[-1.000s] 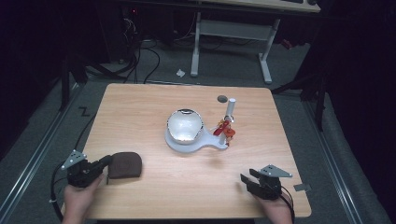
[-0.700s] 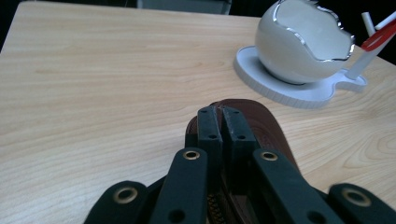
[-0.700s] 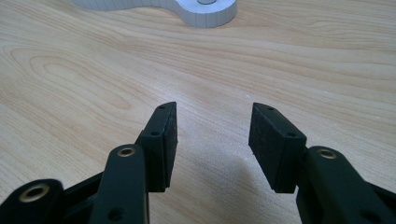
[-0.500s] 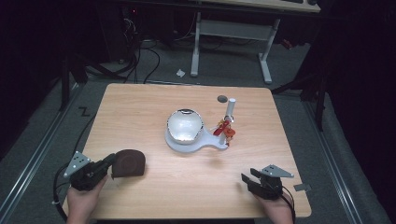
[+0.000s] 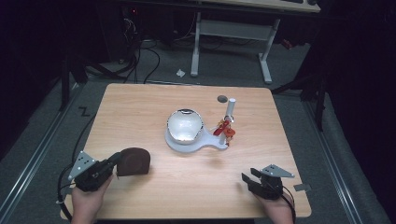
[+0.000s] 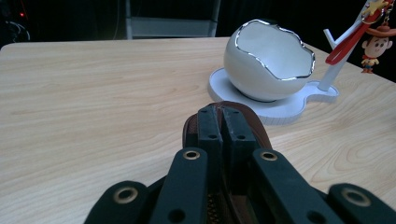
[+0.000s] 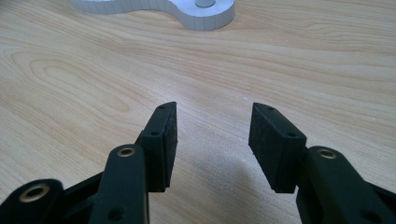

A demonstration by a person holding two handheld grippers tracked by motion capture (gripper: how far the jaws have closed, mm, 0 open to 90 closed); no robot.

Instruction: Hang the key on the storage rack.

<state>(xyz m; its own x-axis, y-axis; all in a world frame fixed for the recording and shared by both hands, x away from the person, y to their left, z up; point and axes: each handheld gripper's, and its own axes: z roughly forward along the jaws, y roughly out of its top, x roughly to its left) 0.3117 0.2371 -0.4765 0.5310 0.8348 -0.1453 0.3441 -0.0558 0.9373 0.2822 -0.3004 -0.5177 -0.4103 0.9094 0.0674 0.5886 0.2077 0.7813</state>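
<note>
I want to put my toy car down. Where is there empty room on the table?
Bare wood lies between the brown pouch and the right tool, and along the left side of the table. It is crowded around the white egg-shaped dish and keychain stand.

Open tabletop (image 5: 140, 112) left and near, white eggshell stand (image 5: 186, 127) and keychain post (image 5: 229, 116) mid-table.
</note>
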